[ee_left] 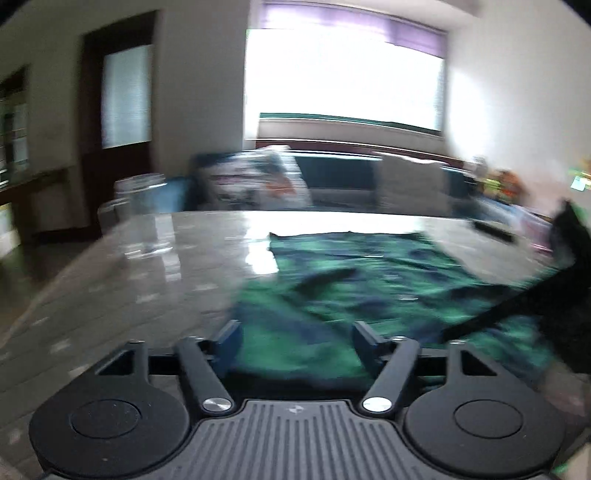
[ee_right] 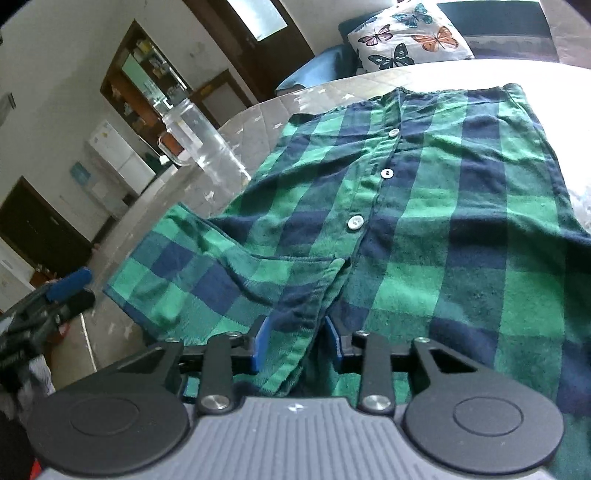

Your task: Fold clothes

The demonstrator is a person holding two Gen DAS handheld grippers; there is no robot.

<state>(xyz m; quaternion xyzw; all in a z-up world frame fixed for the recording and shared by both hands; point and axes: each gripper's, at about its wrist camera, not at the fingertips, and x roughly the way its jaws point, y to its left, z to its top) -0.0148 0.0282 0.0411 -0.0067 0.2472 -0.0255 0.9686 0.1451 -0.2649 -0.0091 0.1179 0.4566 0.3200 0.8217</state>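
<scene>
A green and navy plaid button shirt (ee_right: 424, 206) lies spread on the pale marble table (ee_right: 258, 114), button placket up. One sleeve (ee_right: 229, 280) is folded across its front and narrows between my right gripper's fingers. My right gripper (ee_right: 297, 341) is shut on that sleeve at the shirt's near edge. The left wrist view is blurred. In it my left gripper (ee_left: 297, 338) stands open over the near left edge of the shirt (ee_left: 351, 280), nothing between its fingers. The left gripper (ee_right: 72, 293) also shows off the table's left side.
A clear glass mug (ee_right: 199, 140) stands on the table just left of the shirt. A butterfly cushion (ee_right: 406, 33) lies on a dark sofa (ee_left: 340, 177) beyond the table's far edge. Bare tabletop (ee_left: 147, 266) stretches left of the shirt.
</scene>
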